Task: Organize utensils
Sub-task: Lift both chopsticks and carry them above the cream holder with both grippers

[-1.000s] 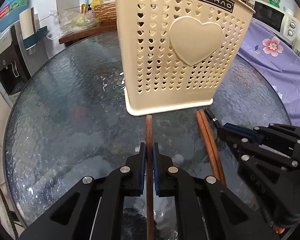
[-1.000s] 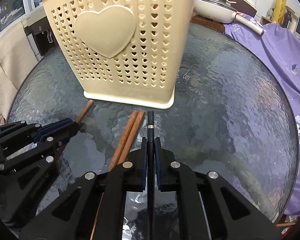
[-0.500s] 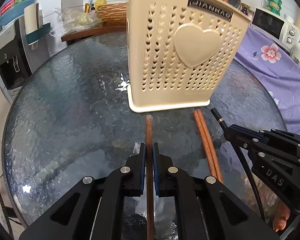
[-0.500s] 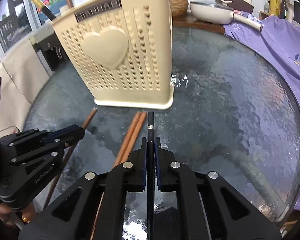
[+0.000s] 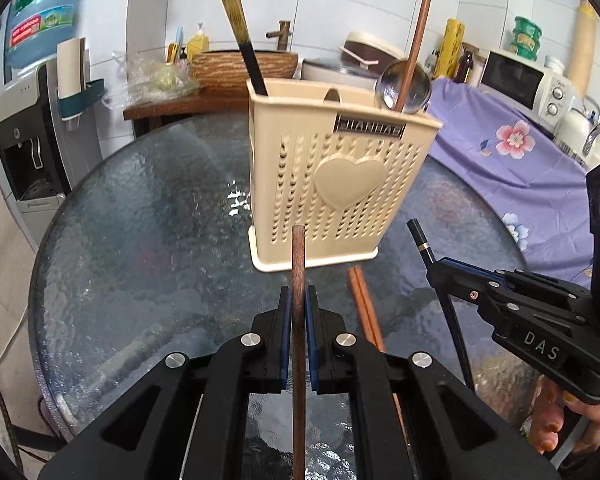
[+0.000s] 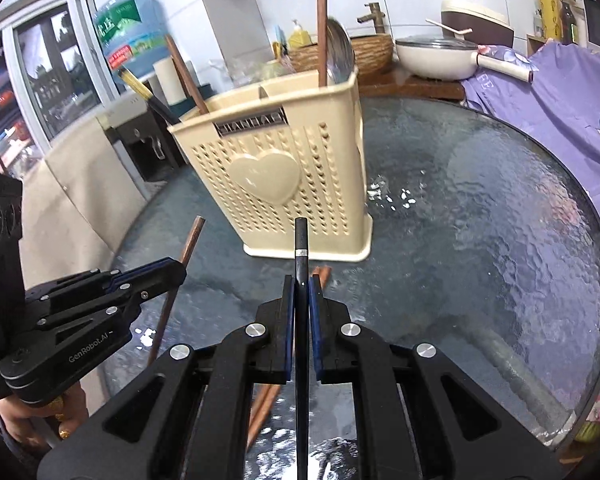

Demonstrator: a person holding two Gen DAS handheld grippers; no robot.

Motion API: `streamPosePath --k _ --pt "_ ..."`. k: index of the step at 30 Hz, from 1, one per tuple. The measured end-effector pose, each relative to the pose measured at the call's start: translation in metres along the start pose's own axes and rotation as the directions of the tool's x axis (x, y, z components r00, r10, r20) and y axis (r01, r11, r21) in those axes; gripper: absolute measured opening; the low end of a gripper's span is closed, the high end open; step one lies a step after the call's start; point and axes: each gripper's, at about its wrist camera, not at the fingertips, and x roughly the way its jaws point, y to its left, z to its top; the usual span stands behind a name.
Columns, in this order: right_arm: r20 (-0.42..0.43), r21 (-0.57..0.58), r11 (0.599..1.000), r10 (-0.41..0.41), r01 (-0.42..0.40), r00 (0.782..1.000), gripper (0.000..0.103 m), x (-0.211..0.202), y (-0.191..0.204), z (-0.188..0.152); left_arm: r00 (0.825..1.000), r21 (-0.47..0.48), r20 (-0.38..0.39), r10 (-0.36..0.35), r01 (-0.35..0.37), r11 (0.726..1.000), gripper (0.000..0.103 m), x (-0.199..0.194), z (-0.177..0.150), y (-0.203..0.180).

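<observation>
Two chopsticks are in my grip, one per hand. My left gripper (image 5: 299, 308) has its fingers clamped on a brown wooden chopstick (image 5: 298, 264), whose tip pokes out ahead of the blue pads and lines up with the front of the cream holder (image 5: 340, 184). My right gripper (image 6: 301, 300) has its fingers pressed together on a thin black chopstick (image 6: 301, 248) with a silver band near its end, also aimed at the holder's heart-embossed face.

The holder stands upright on the round glass desk (image 5: 140, 240), near its middle. It already carries a dark chopstick with a golden top (image 5: 242, 36) leaning in the left compartment, and a brown chopstick (image 5: 414, 48) with a metal spoon (image 5: 404, 86) in the right one.

A pair of brown chopsticks (image 5: 364, 304) lies flat on the desk just in front of the holder's base, between my two grippers.

In the right wrist view the left gripper shows at the lower left, with a person's fingers wrapped around its handle.
</observation>
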Motion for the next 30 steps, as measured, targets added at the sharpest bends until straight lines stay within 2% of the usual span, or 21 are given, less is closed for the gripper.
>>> streamPosePath --k 4,17,30 --pt "0.032 0.020 0.999 0.044 -0.044 0.999 0.008 -0.016 0.000 0.007 0.999 -0.001 0.028 -0.018 0.018 1.000 0.007 -0.013 0.003 -0.001" --pt "0.147 -0.029 0.996 0.086 -0.082 0.985 0.008 -0.068 0.013 0.019 0.988 -0.007 0.132 -0.073 0.075 0.997 0.007 -0.059 0.013 -0.001" --pt "0.214 -0.104 0.991 0.106 -0.086 0.971 0.008 -0.105 0.031 0.029 0.964 0.057 0.244 -0.109 0.098 0.994 0.006 -0.107 0.024 -0.017"
